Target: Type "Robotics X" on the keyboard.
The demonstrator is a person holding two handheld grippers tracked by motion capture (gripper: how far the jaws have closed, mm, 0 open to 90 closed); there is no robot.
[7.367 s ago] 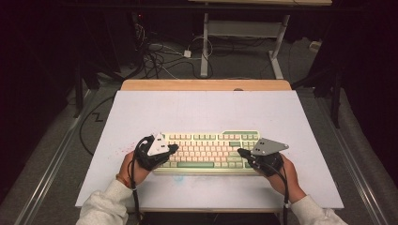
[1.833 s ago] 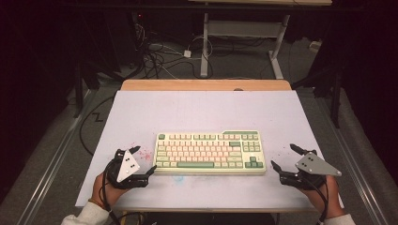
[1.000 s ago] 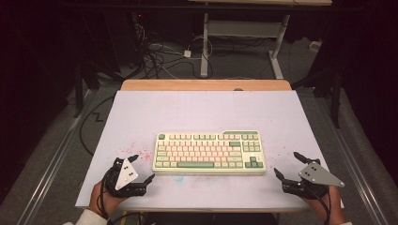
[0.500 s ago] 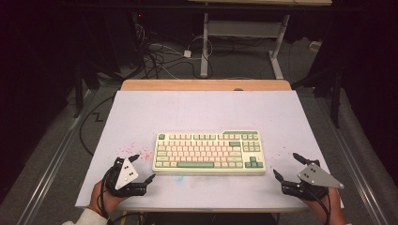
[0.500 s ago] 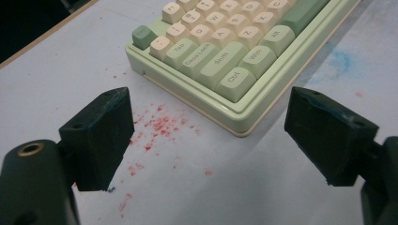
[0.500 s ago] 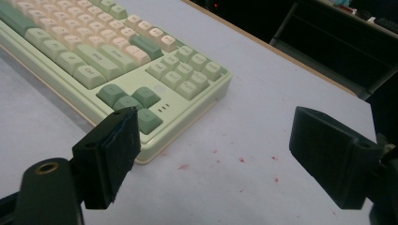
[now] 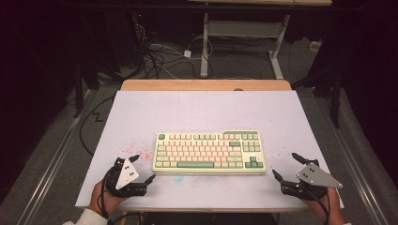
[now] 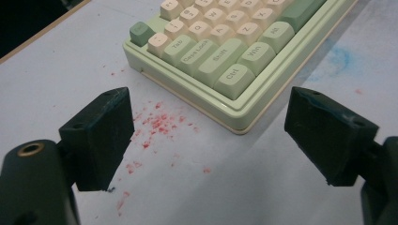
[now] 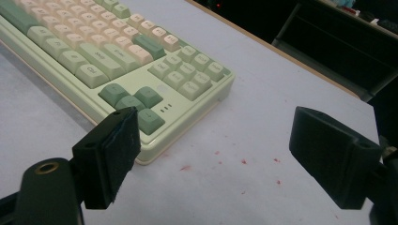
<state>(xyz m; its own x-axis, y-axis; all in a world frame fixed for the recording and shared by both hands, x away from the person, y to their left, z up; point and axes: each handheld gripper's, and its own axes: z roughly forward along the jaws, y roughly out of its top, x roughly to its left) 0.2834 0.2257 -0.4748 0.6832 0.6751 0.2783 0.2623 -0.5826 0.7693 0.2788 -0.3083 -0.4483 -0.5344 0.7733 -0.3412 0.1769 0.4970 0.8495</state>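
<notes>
A pale tabletop (image 7: 206, 112) with a wooden far edge is standing on grey floor (image 7: 51, 164); beyond it, tangled cables (image 7: 159, 51) and white desk legs (image 7: 205, 42) are lying in darkness.

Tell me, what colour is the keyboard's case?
The keyboard case is pale green, clearest in the left gripper view.

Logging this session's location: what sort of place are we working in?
Probably a lab or recording workstation: a white table holding just a green-and-cream keyboard, cables tangled on the floor, a dark desk frame behind.
</notes>
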